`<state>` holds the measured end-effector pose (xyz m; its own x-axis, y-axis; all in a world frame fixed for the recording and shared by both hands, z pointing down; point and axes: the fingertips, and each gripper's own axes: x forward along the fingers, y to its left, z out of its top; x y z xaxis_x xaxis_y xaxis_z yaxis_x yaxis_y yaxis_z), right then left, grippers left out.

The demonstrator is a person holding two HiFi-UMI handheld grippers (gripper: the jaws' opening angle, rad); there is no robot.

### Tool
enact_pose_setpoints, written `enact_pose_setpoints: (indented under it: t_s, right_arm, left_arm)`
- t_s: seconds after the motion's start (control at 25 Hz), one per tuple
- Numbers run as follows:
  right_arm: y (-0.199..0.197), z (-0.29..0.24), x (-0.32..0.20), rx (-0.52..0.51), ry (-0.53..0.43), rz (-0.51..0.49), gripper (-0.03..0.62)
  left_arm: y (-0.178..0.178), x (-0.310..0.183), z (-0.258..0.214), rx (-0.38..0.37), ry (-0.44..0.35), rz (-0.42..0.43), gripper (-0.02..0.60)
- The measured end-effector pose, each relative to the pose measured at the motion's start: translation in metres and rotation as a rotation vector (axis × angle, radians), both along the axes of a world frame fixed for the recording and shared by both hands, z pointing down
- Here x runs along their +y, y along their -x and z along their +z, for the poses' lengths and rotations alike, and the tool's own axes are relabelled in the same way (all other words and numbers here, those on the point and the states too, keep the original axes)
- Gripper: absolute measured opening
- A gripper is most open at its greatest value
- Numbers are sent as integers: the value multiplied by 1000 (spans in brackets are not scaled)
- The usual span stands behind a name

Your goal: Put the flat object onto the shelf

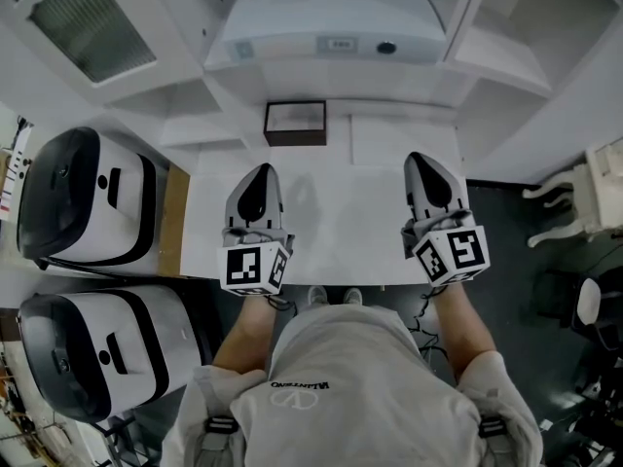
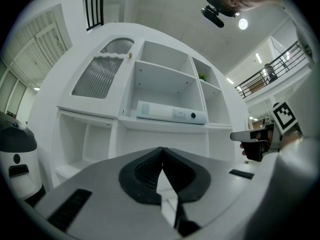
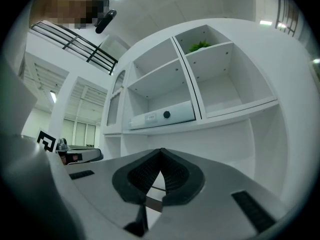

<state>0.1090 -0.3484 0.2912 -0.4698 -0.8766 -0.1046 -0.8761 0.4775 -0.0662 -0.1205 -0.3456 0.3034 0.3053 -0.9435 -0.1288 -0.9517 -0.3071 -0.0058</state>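
Note:
A flat, dark-framed rectangular object (image 1: 295, 122) lies on the white table (image 1: 341, 232) at its far edge, against the foot of the white shelf unit (image 1: 331, 76). My left gripper (image 1: 258, 170) hovers over the table, short of the object and slightly to its left, shut and empty. My right gripper (image 1: 420, 159) hangs further right, also shut and empty. In the left gripper view the black pads (image 2: 145, 171) meet at the tips of that gripper (image 2: 162, 149); the same holds for the right gripper (image 3: 161, 150) in its own view. Both point at the shelf compartments (image 2: 165, 91).
A long white device (image 1: 331, 42) with a dark round button lies in the middle shelf compartment. Two white-and-black rounded machines (image 1: 83, 197) (image 1: 88, 348) stand left of the table. A white chair (image 1: 584, 193) sits at the right. A small green plant (image 3: 200, 45) is in an upper compartment.

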Motion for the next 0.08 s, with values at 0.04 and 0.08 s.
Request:
enact_pose_setpoints:
  t_s: [0.04,0.08]
  right_arm:
    - [0,0,0,1,1,1,9]
    - [0,0,0,1,2,1,9]
  left_arm:
    - [0,0,0,1,1,0,3]
    - [0,0,1,1,3,0,3]
